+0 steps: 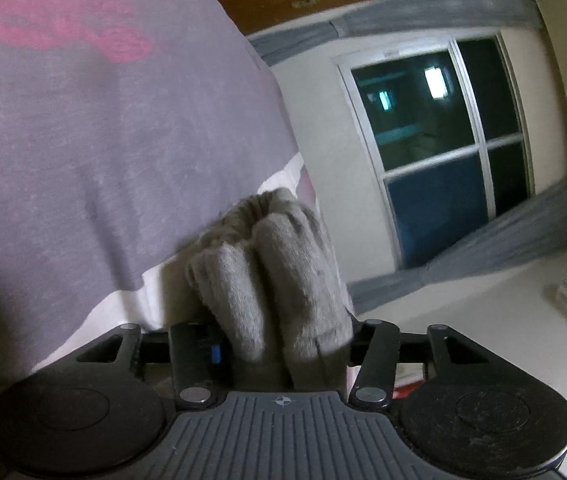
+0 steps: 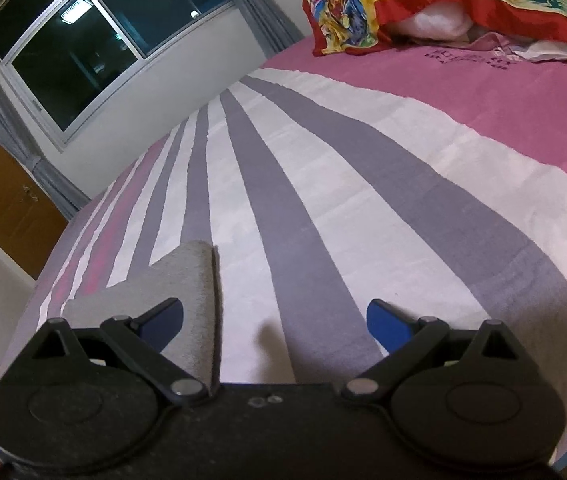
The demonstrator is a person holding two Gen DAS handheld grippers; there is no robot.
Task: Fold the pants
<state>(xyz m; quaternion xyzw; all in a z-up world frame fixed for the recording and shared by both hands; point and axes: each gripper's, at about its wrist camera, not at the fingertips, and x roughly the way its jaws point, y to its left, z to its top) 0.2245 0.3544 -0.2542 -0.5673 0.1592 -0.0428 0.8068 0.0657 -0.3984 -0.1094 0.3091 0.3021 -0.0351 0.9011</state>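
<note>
1. Between the fingers of the left gripper [image 1: 279, 344], a thick bunch of grey fleecy pants [image 1: 275, 276] is clamped; the cloth bulges up in rounded folds above the jaws and hides most of the pads.
2. Behind that bunch, the striped bedspread [image 1: 95, 152] fills the left of the left wrist view, tilted, in grey with a pink patch and a white band; a dark window [image 1: 439, 152] with grey curtains stands to the right.
3. On the right wrist view, the right gripper [image 2: 275, 320] hangs over the bed with its blue-tipped fingers [image 2: 387, 322] wide apart and nothing between them.
4. Under its left finger, a flat corner of the grey pants [image 2: 187, 292] lies on the white and grey stripes of the bedspread [image 2: 323, 184]; the finger seems above the cloth, though contact cannot be told.
5. Beyond the stripes, the cover turns pink; a bright patterned blanket [image 2: 443, 4] is heaped at the far end.
</note>
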